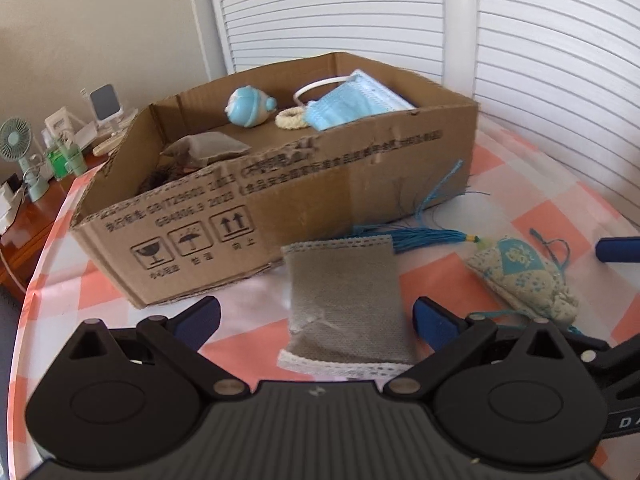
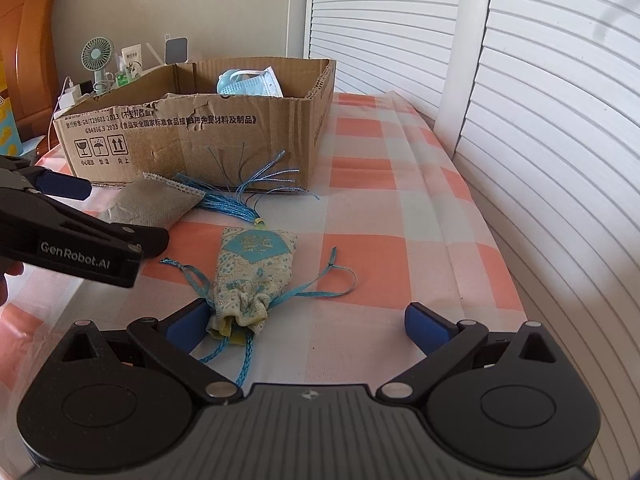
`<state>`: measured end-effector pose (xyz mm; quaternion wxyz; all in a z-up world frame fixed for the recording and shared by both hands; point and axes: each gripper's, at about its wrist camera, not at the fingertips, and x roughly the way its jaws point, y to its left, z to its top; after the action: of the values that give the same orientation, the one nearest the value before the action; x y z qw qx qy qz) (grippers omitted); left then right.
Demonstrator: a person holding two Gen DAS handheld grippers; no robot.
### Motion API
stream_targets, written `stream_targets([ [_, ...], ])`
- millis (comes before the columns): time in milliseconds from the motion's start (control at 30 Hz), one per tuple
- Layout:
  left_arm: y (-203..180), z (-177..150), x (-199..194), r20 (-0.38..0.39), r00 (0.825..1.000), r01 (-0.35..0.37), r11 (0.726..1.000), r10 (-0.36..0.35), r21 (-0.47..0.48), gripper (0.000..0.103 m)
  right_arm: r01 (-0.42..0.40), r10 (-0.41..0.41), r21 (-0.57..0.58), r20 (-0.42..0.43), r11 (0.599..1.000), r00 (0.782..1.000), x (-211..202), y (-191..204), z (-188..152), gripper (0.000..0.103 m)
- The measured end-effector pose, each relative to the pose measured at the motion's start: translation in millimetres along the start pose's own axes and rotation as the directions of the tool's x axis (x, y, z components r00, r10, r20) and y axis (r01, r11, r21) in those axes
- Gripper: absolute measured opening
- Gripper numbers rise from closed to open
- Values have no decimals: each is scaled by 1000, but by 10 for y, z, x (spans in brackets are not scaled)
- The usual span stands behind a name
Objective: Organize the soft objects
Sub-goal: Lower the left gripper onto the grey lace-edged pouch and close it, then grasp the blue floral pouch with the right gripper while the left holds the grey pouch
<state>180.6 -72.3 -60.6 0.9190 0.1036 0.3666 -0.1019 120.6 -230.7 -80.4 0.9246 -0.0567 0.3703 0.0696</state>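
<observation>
A grey sachet with lace ends (image 1: pixel 346 300) lies on the checked tablecloth between the wide-open fingers of my left gripper (image 1: pixel 316 320); it also shows in the right wrist view (image 2: pixel 152 204). A blue-and-cream drawstring pouch (image 2: pixel 254 276) with a blue tassel (image 2: pixel 236 200) lies to its right (image 1: pixel 524 276). My right gripper (image 2: pixel 308 326) is open and empty, its left finger (image 2: pixel 188 322) beside the pouch's gathered neck. The cardboard box (image 1: pixel 280 196) behind holds a blue face mask (image 1: pixel 348 106), a blue-white plush (image 1: pixel 248 106), a cream ring (image 1: pixel 292 118) and a grey pad (image 1: pixel 208 148).
The table (image 2: pixel 400 240) has an orange-and-white checked cloth. White louvred doors (image 2: pixel 540 120) run along the right and back. A side surface at the far left carries a small green fan (image 1: pixel 16 140), bottles and a phone stand. The left gripper's body (image 2: pixel 72 236) reaches in from the left.
</observation>
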Motion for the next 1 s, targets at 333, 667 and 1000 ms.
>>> stream_targets([
  [333, 63, -32, -79, 18, 995, 102, 993, -101, -53, 41, 6, -6, 2, 3, 1000, 1000, -10, 16, -8, 103],
  [667, 376, -246, -332, -3, 998, 67, 993, -67, -96, 38, -8, 8, -7, 26, 1000, 1000, -6, 12, -25, 103],
  [1000, 495, -356, -334, 8, 999, 54, 987, -54, -153, 45, -89, 91, -93, 14, 992, 996, 115, 323, 158, 94],
])
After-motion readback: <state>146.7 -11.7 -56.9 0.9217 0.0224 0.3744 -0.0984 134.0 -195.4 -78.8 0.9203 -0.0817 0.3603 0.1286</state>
